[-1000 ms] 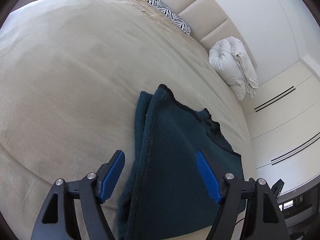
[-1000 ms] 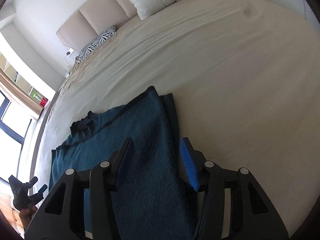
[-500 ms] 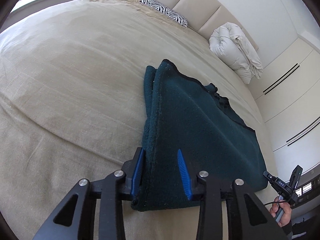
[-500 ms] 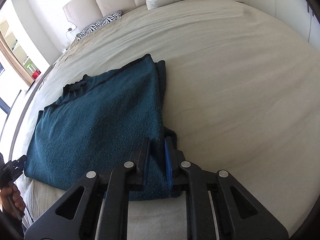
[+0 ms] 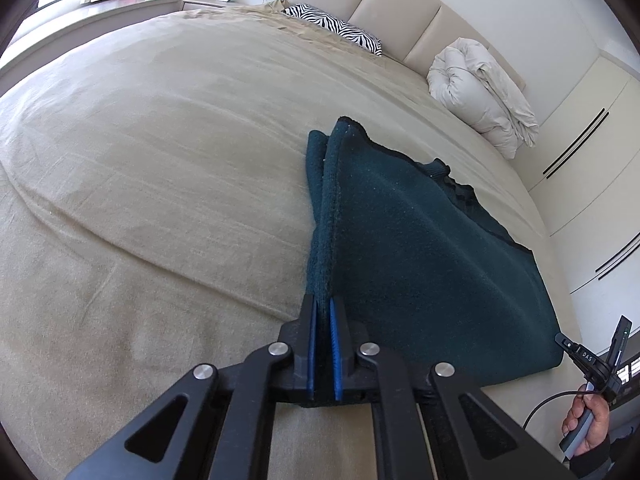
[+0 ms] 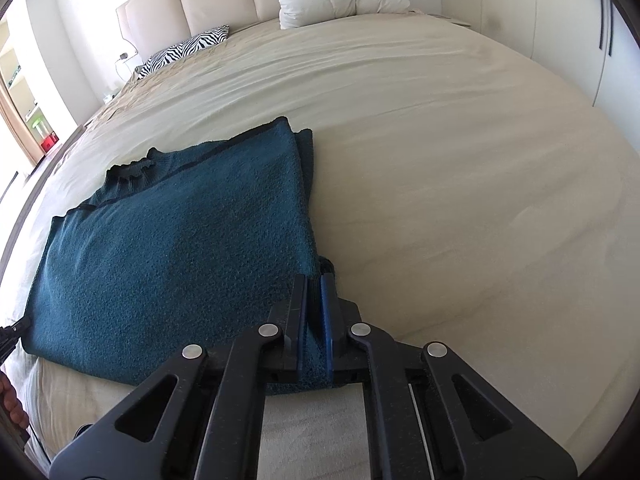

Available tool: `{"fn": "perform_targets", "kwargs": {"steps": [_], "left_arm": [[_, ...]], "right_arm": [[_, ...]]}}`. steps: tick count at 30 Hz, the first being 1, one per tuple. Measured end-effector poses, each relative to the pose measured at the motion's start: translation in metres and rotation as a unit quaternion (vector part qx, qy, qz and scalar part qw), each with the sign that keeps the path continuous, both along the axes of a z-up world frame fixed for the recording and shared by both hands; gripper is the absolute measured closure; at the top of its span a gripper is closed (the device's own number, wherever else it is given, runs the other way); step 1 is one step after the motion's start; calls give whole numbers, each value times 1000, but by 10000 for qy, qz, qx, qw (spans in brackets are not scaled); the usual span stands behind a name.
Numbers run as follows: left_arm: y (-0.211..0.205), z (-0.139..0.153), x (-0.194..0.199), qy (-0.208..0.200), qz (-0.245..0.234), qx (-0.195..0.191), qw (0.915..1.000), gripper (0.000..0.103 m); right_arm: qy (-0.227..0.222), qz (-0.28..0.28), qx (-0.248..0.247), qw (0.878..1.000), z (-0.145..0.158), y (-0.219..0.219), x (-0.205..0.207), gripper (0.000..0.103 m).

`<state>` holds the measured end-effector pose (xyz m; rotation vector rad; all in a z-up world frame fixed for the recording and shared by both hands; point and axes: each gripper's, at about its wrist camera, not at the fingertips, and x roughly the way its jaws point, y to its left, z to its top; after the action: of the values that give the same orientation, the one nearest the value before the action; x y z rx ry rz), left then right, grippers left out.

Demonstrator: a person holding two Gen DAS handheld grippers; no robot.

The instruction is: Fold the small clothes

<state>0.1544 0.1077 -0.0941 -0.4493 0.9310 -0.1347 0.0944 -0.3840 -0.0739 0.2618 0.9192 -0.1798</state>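
A dark teal knitted sweater lies folded on the beige bed; it also shows in the right wrist view. My left gripper is shut on the sweater's near corner at its left edge. My right gripper is shut on the sweater's near corner at its right edge. The blue pads pinch several layers of the fabric. The sweater's dark collar lies at the far side.
A zebra-print pillow and a bundled white duvet lie by the padded headboard. White wardrobe doors stand beside the bed. A person's hand holding the other gripper shows at the lower right.
Both grippers came down to the sweater's near edge and closed on it: open a second ago, nearly shut half a second ago, now clamped on the fabric.
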Motion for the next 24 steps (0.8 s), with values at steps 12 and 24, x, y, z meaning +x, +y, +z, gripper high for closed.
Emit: {"fn": "perform_targets", "kwargs": {"steps": [12,24], "left_arm": [[6,-13,-20,19,18,-1,10000,96],[9,-19,-28,13,36,60,10000,95]], "right_arm": [[75,-185,322,9993,-14,-15,-21,98],[65,-175,359,9992,-19,-14,-29,98]]}}
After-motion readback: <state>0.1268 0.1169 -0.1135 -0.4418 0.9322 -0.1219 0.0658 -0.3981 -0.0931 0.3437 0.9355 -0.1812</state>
